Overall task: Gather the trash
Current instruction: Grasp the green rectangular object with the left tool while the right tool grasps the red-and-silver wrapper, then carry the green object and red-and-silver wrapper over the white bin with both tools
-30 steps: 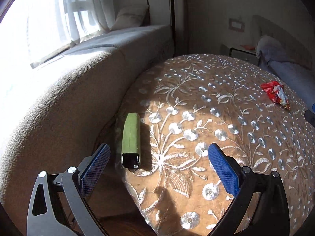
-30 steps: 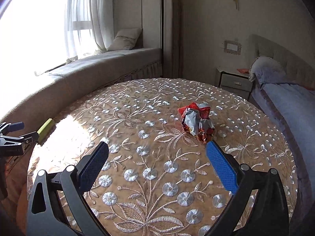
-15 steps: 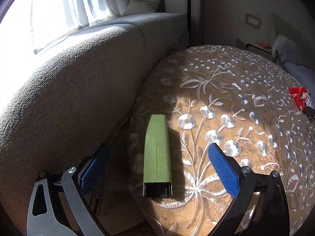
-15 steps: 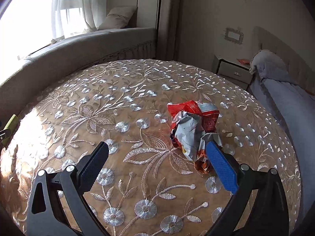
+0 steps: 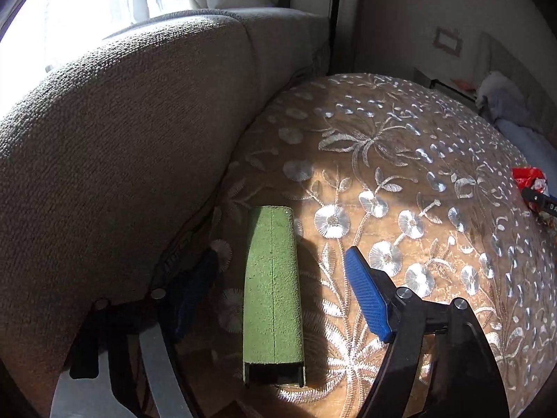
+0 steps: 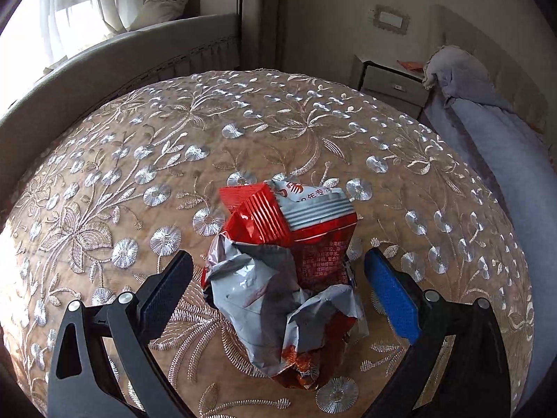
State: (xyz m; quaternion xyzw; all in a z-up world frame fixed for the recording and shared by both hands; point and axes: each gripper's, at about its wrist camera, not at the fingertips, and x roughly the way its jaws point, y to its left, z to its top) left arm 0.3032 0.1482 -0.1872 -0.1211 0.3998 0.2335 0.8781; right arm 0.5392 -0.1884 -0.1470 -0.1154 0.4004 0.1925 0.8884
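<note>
Open-ended green box [image 5: 272, 292] and crumpled wrapper [image 6: 285, 271] lie on table [image 6: 104, 181].

My left tongs [image 5: 278, 296] gaped wide, tips low and forward; my right tongs [image 6: 282, 278] were spread just as wide.

a round table with a gold cloth stitched with silver flowers [image 6: 243, 132] fills the middle of the room. a long grey fabric sofa [image 5: 115, 160] curves beside it, under a bright window with thin white curtains [image 6: 69, 10]. a soft beige cushion [image 6: 167, 3] sits on the sofa. a small grey bedside drawer [image 6: 393, 85] stands by a bed with a grey-blue blanket [image 6: 487, 132]. the walls are plain beige.
</note>
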